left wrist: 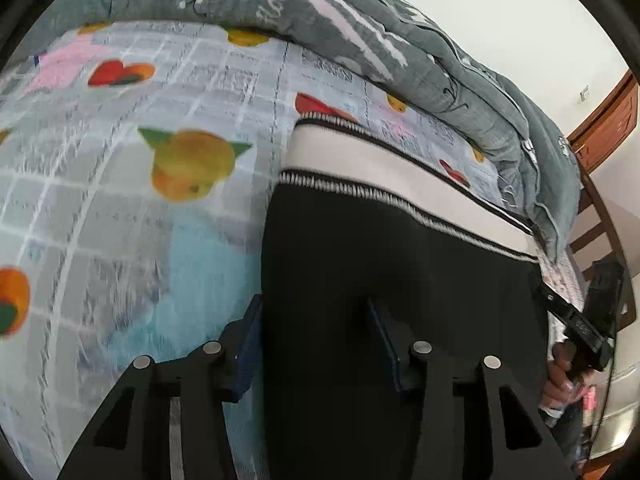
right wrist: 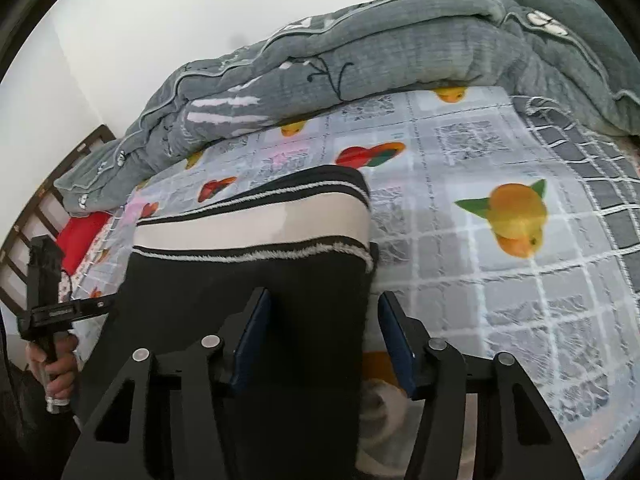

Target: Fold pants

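1. I see the bed (left wrist: 100, 184), its fruit-print sheet bare toward nine o'clock of the left view.
2. A grey quilt (right wrist: 360, 60) is bunched along the twelve o'clock edge.
3. Black pants (left wrist: 380, 280), white-banded waist, lie flat at centre.
4. Left claw (left wrist: 316, 344) and right claw (right wrist: 324, 340) both straddle the pants' side edges, jaws parted.

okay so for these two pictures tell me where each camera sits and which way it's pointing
Left wrist: on the left tool, angled down over the black pants toward the grey quilt; the right tool and its hand show at right.
Right wrist: on the right tool, angled down likewise; the left tool and hand show at left.
Shared: pants with white waistband, fruit-print sheet, quilt.
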`<state>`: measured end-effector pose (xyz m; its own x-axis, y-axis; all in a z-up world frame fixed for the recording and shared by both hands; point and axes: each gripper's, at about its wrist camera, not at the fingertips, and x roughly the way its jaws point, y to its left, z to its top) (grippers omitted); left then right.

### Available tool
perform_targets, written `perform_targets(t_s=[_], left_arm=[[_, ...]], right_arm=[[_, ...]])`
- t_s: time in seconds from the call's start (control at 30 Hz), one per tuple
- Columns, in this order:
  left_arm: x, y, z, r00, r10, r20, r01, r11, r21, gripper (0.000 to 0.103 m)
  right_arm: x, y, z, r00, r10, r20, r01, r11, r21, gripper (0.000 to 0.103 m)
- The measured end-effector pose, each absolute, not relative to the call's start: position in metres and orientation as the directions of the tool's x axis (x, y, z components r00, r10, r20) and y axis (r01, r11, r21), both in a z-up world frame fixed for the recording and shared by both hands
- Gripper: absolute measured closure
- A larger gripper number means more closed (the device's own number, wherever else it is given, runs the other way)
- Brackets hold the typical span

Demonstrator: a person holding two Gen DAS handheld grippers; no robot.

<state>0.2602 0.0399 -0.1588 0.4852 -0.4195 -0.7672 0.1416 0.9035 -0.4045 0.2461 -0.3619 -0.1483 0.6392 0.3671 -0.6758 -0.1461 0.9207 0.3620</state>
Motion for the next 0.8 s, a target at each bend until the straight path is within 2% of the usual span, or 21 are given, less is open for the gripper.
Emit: perform_targets(t_s=[0.13,0.33,0.8], left_arm=[[0.273,0.041,-0.156,0.5,-0.394,-0.771,0.14,0.915,-0.377,0.058],[0.292,0.055,-0.153,0.521,-0.359,-0.774,0.121,0.929,-0.35,0.06],[0.321,0.051,-0.142,0.594,-0.173,-0.786,0.085,0.985,-0.153,0.058]], right_arm=[[0.256,-0.348,-0.147,0.654,0.327,-0.682,-0.143,0.939,0.313,0.049],[0.28,-0.334,-0.148,0.646,0.326,-0.69,-0.132,0.938,0.32,0.049],[0.316,-0.305,-0.146,0.656,0.259,-0.709,-0.136,0.964,0.227,0.048]])
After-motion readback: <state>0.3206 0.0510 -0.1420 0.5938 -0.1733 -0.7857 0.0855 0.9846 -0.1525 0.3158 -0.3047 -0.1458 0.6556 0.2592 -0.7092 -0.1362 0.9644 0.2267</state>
